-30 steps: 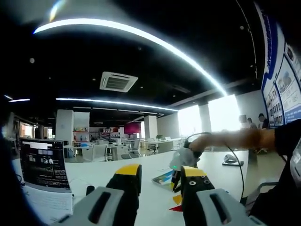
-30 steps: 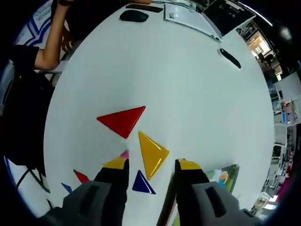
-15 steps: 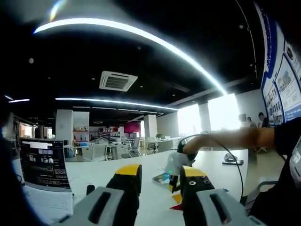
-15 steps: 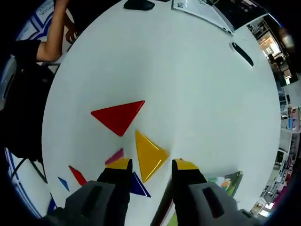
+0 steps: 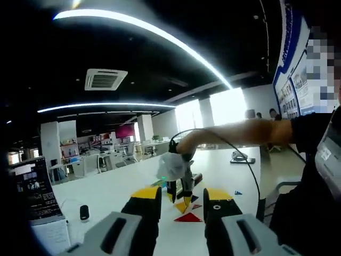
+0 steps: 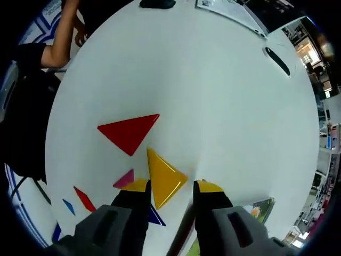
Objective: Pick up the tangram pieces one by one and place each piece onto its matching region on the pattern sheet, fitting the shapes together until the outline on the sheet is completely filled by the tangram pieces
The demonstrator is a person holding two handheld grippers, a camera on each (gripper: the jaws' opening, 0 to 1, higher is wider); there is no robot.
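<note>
Several pieces: tangram pieces lie loose on the white table [image 6: 213,96], none on the pattern sheet [image 6: 261,207] yet, so the filling looks barely begun
Right hand-held gripper [image 6: 169,185]: jaws apart, low over the table, straddling the near corner of the yellow triangle [image 6: 162,176]; judged to be lining up a pick of that piece; nothing clamped
Left hand-held gripper [image 5: 181,193]: jaws apart and empty, held level above the table edge, apparently waiting
Red triangle [image 6: 127,132]: just beyond the yellow one, tips near but apart
Crowding: a pink piece [image 6: 124,178] beside the left jaw and a dark blue triangle [image 6: 154,217] under it could get nudged
Sheet: at the table edge, to the right of the jaws, partly hidden
Further off: a computer mouse [image 6: 156,4] and papers [image 6: 229,10] at the far edge; a person's arm [image 6: 61,40] alongside
</note>
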